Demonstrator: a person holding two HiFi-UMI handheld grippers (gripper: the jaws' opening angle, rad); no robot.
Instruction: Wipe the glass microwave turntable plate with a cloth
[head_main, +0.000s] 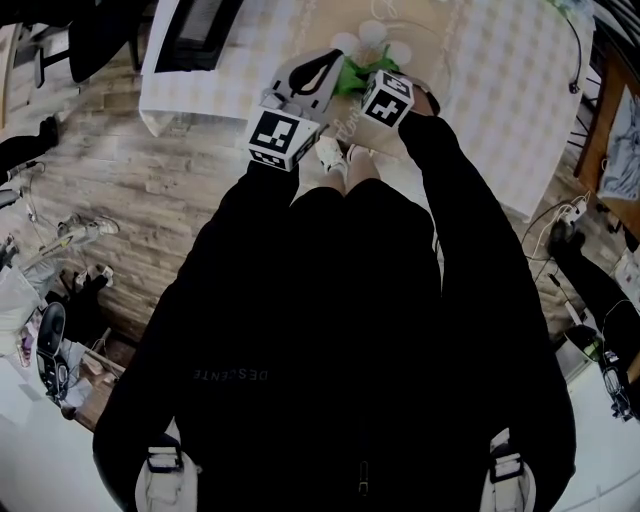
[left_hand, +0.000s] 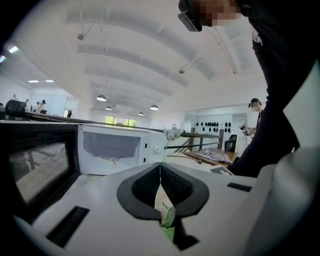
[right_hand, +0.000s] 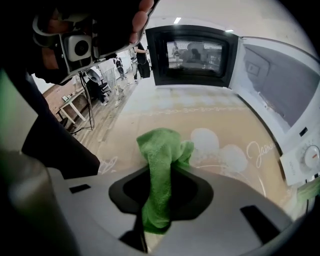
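Observation:
My left gripper (left_hand: 160, 170) is shut on the rim of the clear glass turntable plate (left_hand: 162, 199), seen edge-on as a thin pale wedge between the ribbed pads. My right gripper (right_hand: 162, 172) is shut on a green cloth (right_hand: 161, 150), whose bunched end lies against the plate's face (right_hand: 235, 160); pale round shapes and script show on or through the glass. In the head view both grippers sit close together over the table's near edge, left gripper (head_main: 328, 66) beside right gripper (head_main: 366, 74), with the cloth (head_main: 352, 76) between them.
The white microwave (left_hand: 116, 150) stands on the checked tablecloth (head_main: 480, 90) with its dark door (right_hand: 192, 54) swung open. White flowers (left_hand: 173, 133) stand beside it. Wood floor, cables and bags surround the table; the person's dark sleeves fill the head view's lower half.

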